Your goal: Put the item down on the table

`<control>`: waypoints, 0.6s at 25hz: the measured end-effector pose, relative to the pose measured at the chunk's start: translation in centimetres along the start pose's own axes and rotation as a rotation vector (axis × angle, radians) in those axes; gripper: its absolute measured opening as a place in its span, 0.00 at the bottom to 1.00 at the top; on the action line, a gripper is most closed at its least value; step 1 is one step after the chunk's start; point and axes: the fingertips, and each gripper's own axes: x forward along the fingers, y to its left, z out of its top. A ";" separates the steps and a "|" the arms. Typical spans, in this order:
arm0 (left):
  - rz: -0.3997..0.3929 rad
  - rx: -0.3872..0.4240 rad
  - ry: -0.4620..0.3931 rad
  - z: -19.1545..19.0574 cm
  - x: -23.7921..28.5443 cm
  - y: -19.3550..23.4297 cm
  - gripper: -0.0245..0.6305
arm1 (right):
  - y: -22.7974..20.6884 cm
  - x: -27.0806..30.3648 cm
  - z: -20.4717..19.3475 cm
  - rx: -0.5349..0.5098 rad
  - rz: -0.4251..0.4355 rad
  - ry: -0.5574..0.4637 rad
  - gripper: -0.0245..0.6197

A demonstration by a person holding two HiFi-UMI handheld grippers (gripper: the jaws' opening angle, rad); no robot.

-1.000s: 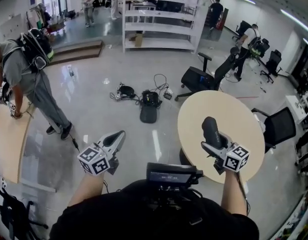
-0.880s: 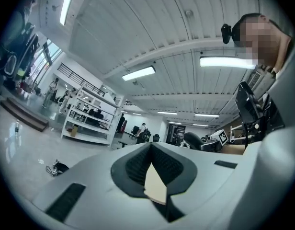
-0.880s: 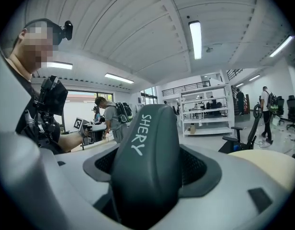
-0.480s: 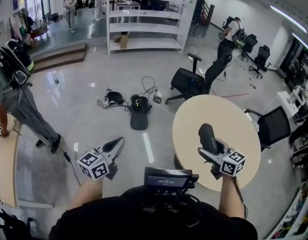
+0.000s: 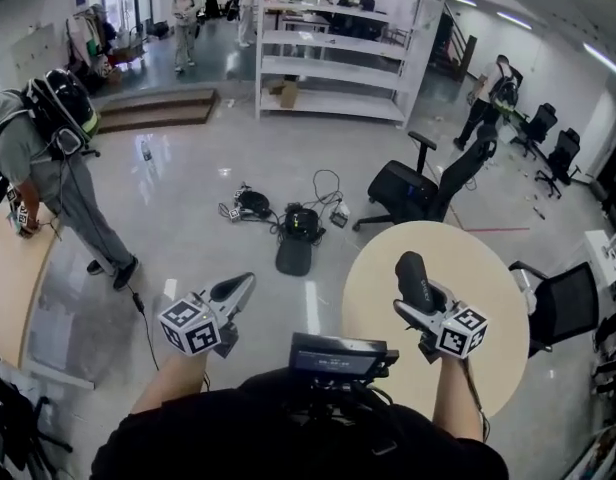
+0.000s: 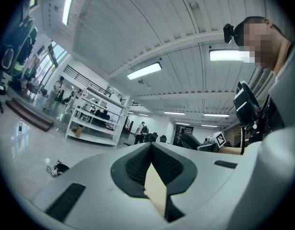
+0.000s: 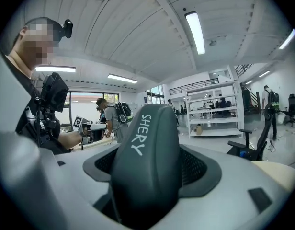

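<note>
A dark grey oblong case (image 5: 414, 273) with white lettering stands up out of my right gripper (image 5: 421, 303), which is shut on it. It hangs above the round beige table (image 5: 483, 268), near the table's left part. In the right gripper view the case (image 7: 147, 157) fills the space between the jaws of the right gripper (image 7: 150, 186), and the table (image 7: 281, 169) shows low at the right. My left gripper (image 5: 234, 289) is held over the glossy floor left of the table, jaws together with nothing in them. In its own view the left gripper (image 6: 154, 178) points across the room.
A black office chair (image 5: 408, 188) stands just beyond the table, another chair (image 5: 573, 303) at its right. Bags and cables (image 5: 288, 223) lie on the floor ahead. A person with a backpack (image 5: 48, 158) leans at a wooden table (image 5: 13, 278) on the left. White shelving (image 5: 338, 48) stands at the back.
The head view has swung a little, so the table and the room shift in the picture. Both grippers keep about the same pose; the case stays held over the table.
</note>
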 end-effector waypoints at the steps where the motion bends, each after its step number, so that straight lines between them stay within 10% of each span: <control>1: 0.025 0.001 -0.003 0.0 0.3 -0.3 0.04 | -0.8 -0.1 0.4 -0.007 0.019 -0.003 0.61; 15: 0.161 -0.024 0.006 -3.2 5.2 -7.0 0.04 | -6.8 -0.8 -1.1 -0.044 0.226 0.011 0.61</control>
